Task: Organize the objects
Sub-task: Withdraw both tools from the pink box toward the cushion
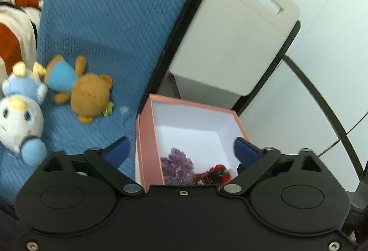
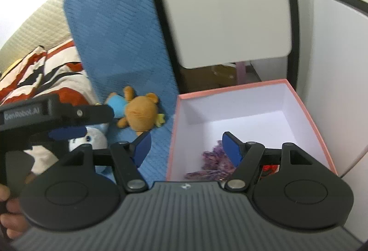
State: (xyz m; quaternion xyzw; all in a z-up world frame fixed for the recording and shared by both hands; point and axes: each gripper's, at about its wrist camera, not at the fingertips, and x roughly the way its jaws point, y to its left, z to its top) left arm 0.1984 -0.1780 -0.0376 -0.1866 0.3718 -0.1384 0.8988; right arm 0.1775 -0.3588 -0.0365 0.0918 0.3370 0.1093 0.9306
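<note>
The left gripper (image 1: 181, 152) hangs over the pink box (image 1: 149, 149) with its jaws spread wide and nothing between them; one blue pad sits over the blue blanket (image 1: 110, 21), the other over the box's right inner wall. The right gripper (image 2: 186, 147) is likewise spread wide and empty, straddling the box's left wall. The pink box (image 2: 306, 110) stands open at the right edge of the blue blanket (image 2: 119, 39), its interior white. Inside, near the front wall, lie a purple tangled item (image 1: 177, 164) and, just to its right, a small red and black toy (image 1: 216, 174); in the right wrist view the purple tangled item (image 2: 214, 164) is partly hidden by a finger and the red and black toy (image 2: 269, 168) shows only as a sliver. On the blanket, near the box's left wall, a brown teddy bear (image 1: 85, 90) in a light blue shirt lies on its side. Touching it at the blanket's left edge is a white and blue plush (image 1: 20, 110). A beige cabinet (image 1: 232, 39) stands behind the box. A red and white striped cloth (image 2: 46, 71) lies beyond the blanket.
</note>
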